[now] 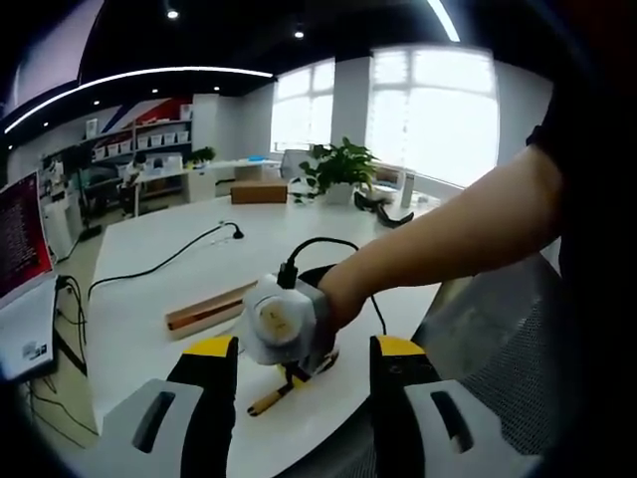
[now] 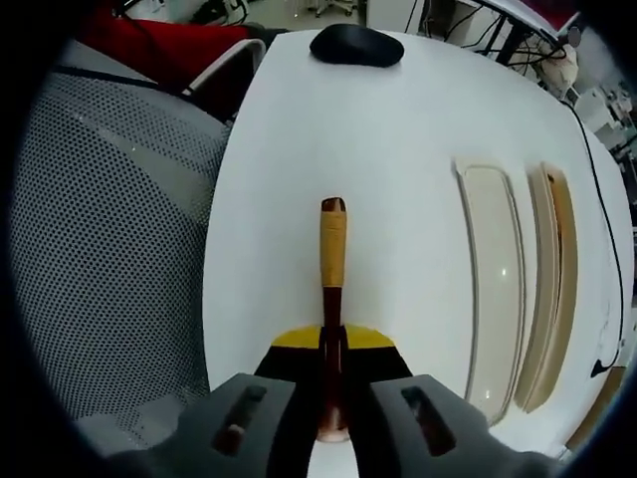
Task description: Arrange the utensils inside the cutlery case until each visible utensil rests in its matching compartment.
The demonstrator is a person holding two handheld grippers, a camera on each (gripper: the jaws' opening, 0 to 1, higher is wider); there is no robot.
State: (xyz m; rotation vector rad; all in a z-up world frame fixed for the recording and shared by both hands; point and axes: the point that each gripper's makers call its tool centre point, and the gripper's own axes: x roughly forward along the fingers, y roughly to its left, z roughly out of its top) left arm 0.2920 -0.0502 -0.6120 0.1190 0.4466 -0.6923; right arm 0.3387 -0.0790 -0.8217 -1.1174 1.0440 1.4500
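A white table (image 2: pixel 398 169) was seen from two cameras riding on hand-held grippers.

In the right gripper view, the right gripper (image 2: pixel 332 373) was seen from above, its two jaws closed tight on a utensil (image 2: pixel 332 259). The utensil had a yellowish wooden handle with a dark tip at the far end and a dark reddish stem running down between the jaws; which kind of utensil it was could not be told, since its working end was hidden. It pointed straight away from the camera, over the table near the edge. To the right of it, well apart, a cutlery case (image 2: pixel 493 279) lay on the table, shown as a long, pale tray with a rounded rim, and just beside that a wooden-edged piece (image 2: pixel 557 269) lay parallel. A black rounded object (image 2: pixel 356 45) rested at the far end of the table. A grey mesh chair (image 2: pixel 109 229) stood beside the table on the left.

In the left gripper view, the left gripper (image 1: pixel 304 373) was held with its yellow-tipped jaws spread apart and nothing between them. Beyond them the other gripper (image 1: pixel 287 321) was seen, held by a person's arm (image 1: pixel 448 234) reaching in from the right, with the yellowish handle seen beneath it. A long wooden-edged piece (image 1: pixel 209 309) lay on the table behind it. A black cable (image 1: pixel 169 259) trailed across the tabletop, and a potted plant (image 1: pixel 338 167) stood at the far end by bright windows.
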